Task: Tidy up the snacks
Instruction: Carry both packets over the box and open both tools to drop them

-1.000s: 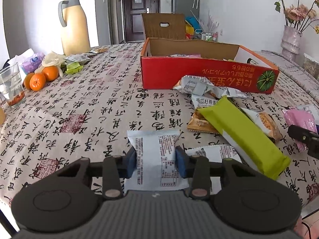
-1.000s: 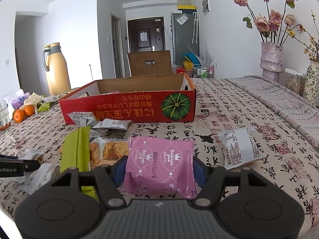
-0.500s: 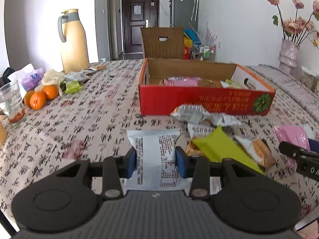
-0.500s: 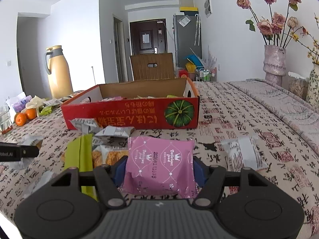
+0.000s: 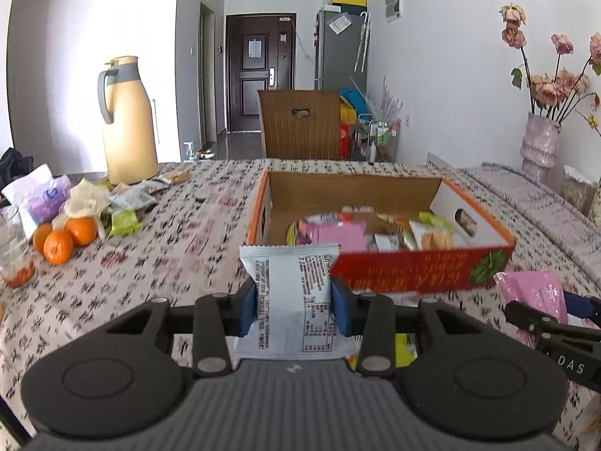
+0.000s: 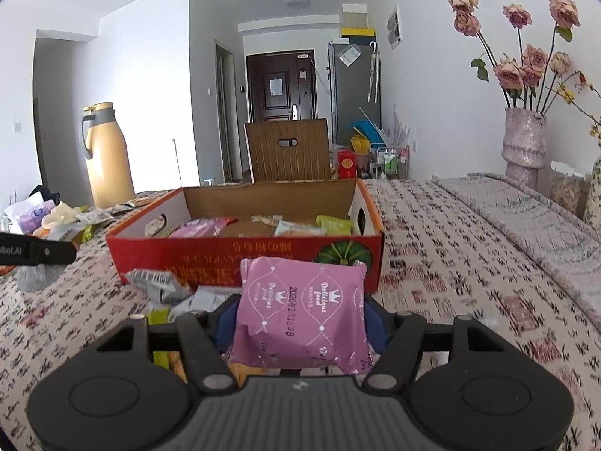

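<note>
**Mia:** What is closest to us?

**Dad:** The two tools. The left tool point(image 5: 293, 306) is squeezed tight on a white packet point(image 5: 291, 300). The right tool point(image 6: 300, 319) is squeezed tight on a pink packet point(image 6: 302, 319). Both packets are up in the air, not lying down.

**Mia:** Are there more snacks just past them?

**Dad:** Yes. Under the right tool, on the tabletop point(image 6: 469, 263), a few snacks are loose. I see a silver wrapper point(image 6: 154, 282) and a green bar point(image 6: 157, 317) near the front of the box. One more packet lies under the tool, but it is mostly hidden.

**Mia:** And then the box?

**Dad:** Then the red box point(image 6: 225, 259). It is open on top. It has many snacks in it: pink ones, green ones, some with biscuits on them. So a good part of the job looks done.

**Mia:** What is left?

**Dad:** I think the two held packets go in the box next. After that, the loose ones in front of it.

**Mia:** What about the far left?

**Dad:** Some little packets point(image 5: 131, 199) lie there by the oranges point(image 5: 64, 236) and the yellow jug point(image 5: 127, 120). They may need tidying too, but I cannot be sure.

**Mia:** So, more than half done?

**Dad:** That is my guess.
</note>
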A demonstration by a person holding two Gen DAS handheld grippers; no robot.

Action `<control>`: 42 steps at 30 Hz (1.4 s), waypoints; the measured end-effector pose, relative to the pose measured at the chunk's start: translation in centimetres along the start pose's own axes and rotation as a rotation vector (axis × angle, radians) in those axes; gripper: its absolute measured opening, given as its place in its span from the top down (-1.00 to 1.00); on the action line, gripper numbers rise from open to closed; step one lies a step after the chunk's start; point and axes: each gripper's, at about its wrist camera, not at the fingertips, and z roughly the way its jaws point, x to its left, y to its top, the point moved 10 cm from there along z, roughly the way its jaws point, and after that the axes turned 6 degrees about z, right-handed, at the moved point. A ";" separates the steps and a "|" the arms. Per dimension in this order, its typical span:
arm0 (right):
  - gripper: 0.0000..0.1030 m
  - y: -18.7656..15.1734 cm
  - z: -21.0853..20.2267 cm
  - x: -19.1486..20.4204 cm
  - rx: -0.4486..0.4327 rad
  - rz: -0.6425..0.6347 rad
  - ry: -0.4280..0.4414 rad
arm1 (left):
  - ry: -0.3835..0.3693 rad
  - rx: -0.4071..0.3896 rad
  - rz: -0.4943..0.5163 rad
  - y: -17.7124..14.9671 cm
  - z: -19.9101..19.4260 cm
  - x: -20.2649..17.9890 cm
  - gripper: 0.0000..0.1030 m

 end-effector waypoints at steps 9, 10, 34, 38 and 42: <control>-0.27 3.2 2.5 0.7 -0.031 -0.008 0.008 | -0.001 -0.034 0.018 3.4 2.2 -0.3 0.20; -0.27 3.6 2.8 0.8 -0.036 -0.010 0.009 | -0.003 -0.034 0.020 3.8 2.5 -0.2 0.20; -0.27 9.8 12.3 2.5 -0.050 -0.059 -0.011 | 0.008 -0.025 0.017 9.4 11.7 -1.0 0.20; -0.27 9.2 14.4 2.4 -0.028 -0.048 -0.006 | 0.024 0.004 -0.003 8.3 13.6 -0.4 0.20; -0.27 8.4 15.6 2.4 -0.007 -0.037 0.018 | 0.012 0.028 -0.010 7.4 15.0 -0.1 0.20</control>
